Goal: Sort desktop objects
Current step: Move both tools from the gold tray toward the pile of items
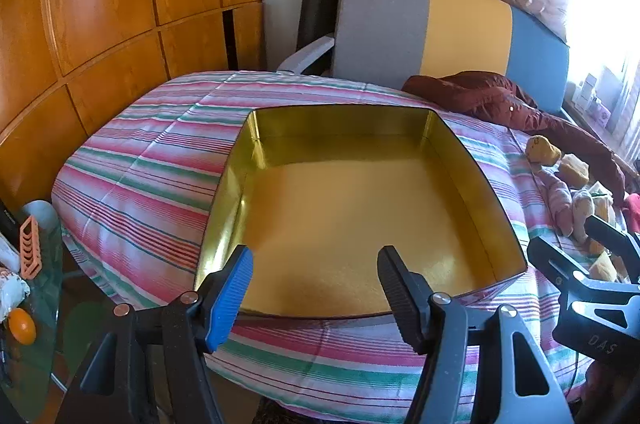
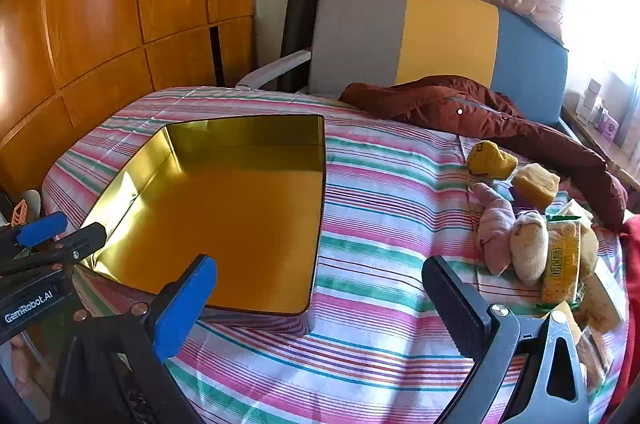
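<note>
Surface: a bed under a striped cover (image 2: 380, 191); a grey, yellow and blue headboard (image 2: 440, 39) stands behind it.
Tin box: my gold tin box (image 1: 224, 207) lies open on the cover. Its floor is bare in both views.
Left claw: my left claw (image 1: 316, 288) hangs tilted down above the near wall of the tin box. Its fingers stand apart with nothing between them and touch nothing.
Right claw: my right claw (image 2: 320, 300) hangs tilted down over the cover, just to the right of the tin box's near right corner. It is spread as wide as it goes and carries nothing.
Objects to sort: a heap at the right side of the bed, well apart from the tin box. It includes a pink plush toy (image 2: 496, 224), a yellow plush toy (image 2: 490, 159), a yellow block (image 2: 536, 183) and a yellow snack packet (image 2: 560, 260).
Other: a dark red jacket (image 2: 480, 111) lies along the headboard, behind the heap.
</note>
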`<state>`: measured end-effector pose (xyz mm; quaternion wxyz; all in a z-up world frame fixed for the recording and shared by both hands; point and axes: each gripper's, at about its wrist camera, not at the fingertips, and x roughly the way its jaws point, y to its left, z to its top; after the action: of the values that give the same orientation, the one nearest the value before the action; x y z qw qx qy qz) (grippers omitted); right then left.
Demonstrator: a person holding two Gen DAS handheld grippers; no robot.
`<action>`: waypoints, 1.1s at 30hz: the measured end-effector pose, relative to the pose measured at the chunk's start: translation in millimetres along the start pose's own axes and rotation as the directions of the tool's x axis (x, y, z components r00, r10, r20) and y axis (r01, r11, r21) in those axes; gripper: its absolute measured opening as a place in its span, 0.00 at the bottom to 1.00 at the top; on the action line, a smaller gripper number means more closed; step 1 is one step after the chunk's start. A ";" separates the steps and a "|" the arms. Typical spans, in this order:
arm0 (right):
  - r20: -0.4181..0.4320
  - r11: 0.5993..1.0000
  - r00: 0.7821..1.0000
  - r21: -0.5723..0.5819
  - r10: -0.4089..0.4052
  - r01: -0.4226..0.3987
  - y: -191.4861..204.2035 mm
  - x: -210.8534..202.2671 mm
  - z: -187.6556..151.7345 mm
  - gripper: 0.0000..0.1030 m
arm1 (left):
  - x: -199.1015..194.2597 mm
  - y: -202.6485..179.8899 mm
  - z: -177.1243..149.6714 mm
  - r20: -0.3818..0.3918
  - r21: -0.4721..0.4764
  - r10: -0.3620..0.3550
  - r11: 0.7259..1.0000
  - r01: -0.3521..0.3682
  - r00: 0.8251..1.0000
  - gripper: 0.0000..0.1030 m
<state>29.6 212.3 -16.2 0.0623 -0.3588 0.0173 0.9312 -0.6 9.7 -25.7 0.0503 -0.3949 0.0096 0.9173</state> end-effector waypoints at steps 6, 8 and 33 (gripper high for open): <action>0.003 1.000 1.000 0.000 -0.014 0.014 -6.2 -3.7 -2.8 1.00 | 2.1 -6.8 -1.7 -0.011 0.017 -0.020 1.000 0.020 1.000 0.64; 0.003 1.000 1.000 0.002 -0.023 0.023 -10.0 -4.9 -3.9 1.00 | 3.0 -9.3 -1.2 -0.015 0.027 -0.022 0.999 0.022 1.000 0.64; -0.191 0.949 0.975 0.268 -0.115 0.165 -177.8 -48.5 -59.7 1.00 | -0.1 -93.0 3.9 -0.084 0.195 -0.408 0.888 0.416 0.909 0.77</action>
<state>127.8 378.9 -25.8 0.1772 -0.4259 0.1295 0.8778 6.0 102.4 -20.8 0.2845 -0.3989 0.0228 0.8714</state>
